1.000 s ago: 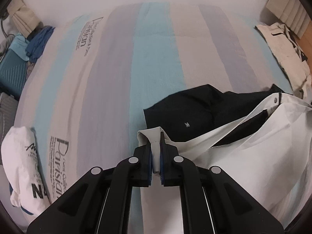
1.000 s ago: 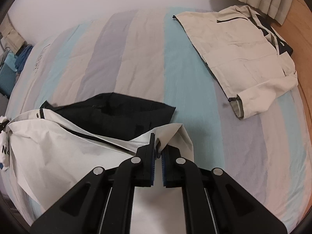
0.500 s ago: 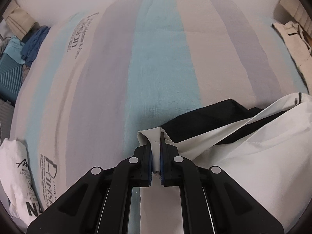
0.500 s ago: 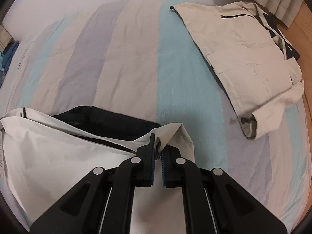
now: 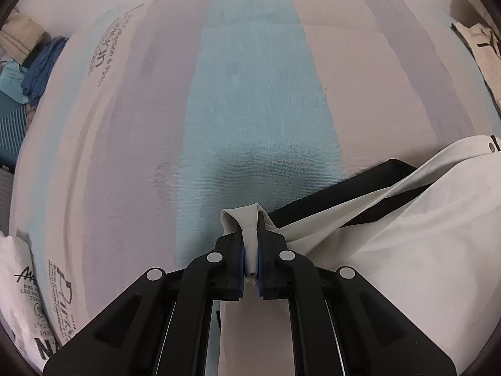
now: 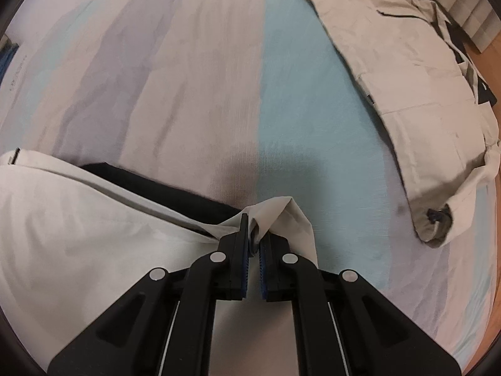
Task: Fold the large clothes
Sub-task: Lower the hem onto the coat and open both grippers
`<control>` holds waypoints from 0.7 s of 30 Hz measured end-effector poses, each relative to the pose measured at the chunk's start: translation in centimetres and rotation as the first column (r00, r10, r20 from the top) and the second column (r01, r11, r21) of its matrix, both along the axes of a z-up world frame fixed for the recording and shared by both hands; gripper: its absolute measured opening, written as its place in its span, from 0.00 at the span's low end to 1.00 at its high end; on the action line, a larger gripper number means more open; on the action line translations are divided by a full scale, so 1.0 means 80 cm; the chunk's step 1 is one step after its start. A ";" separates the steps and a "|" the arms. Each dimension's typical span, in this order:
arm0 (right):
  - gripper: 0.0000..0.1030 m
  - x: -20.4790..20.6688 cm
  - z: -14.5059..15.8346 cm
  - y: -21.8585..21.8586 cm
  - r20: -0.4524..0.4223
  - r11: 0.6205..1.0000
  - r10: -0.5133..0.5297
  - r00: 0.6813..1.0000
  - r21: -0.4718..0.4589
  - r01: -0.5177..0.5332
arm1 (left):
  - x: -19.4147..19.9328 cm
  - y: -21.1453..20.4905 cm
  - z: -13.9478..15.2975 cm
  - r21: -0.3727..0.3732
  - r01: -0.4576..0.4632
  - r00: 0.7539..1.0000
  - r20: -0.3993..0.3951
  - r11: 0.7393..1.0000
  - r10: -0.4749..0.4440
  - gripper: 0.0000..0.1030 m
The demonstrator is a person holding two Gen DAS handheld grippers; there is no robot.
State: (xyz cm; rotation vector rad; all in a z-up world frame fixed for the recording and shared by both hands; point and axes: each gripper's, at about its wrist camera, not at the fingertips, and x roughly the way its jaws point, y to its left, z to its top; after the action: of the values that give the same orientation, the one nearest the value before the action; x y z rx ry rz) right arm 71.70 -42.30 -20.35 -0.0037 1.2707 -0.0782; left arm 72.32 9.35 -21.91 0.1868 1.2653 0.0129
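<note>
I am pinching a corner of the cream garment point(image 5: 407, 250) in my left gripper point(image 5: 250, 250) and another in my right gripper point(image 6: 254, 244), dangling it over the bed's point(image 5: 260, 109) near edge. Each bite is looking shallow; any tug risks slipping.

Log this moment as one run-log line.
phase: mid-fold | left gripper: shut on white garment | right gripper: shut on white garment | surface: striped bed | nearby: beige jacket lying flat

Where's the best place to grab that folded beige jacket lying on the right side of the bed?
Probably the cuff end of the beige jacket, approached from the near side: it is the closest part, bunched into a raised roll that sticks out past the flat body.
</note>
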 end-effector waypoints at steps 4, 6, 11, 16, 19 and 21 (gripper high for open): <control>0.04 0.008 -0.016 0.005 -0.024 1.000 0.006 1.000 -0.010 -0.007 | 0.011 0.006 -0.013 -0.037 -0.038 0.999 -0.028 0.999 0.037 0.06; 0.04 0.012 -0.023 0.007 -0.035 1.000 0.007 0.999 -0.014 -0.008 | 0.015 0.004 -0.018 -0.029 -0.032 0.999 -0.026 0.999 0.032 0.06; 0.05 0.016 -0.027 0.012 -0.051 0.999 -0.006 0.999 -0.034 0.005 | 0.017 -0.004 -0.026 -0.001 -0.034 0.999 -0.039 0.999 0.034 0.06; 0.11 -0.005 0.004 0.026 0.014 0.993 0.034 0.999 -0.114 -0.032 | 0.004 -0.019 -0.003 0.052 0.030 1.000 -0.002 0.998 -0.030 0.24; 0.39 -0.027 0.024 0.032 0.068 0.993 0.065 0.996 -0.100 -0.058 | -0.019 -0.016 0.021 0.053 0.023 0.996 0.081 0.998 -0.027 0.88; 0.69 -0.040 0.037 0.035 0.115 0.990 0.074 0.991 -0.128 -0.059 | -0.035 -0.013 0.036 0.009 0.024 0.990 0.141 1.000 -0.025 0.90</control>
State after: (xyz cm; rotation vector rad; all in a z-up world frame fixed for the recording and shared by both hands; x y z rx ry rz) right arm 68.47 -39.48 -17.39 -0.1467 1.1429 -0.0980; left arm 69.54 8.30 -19.06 0.2045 1.1220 0.0093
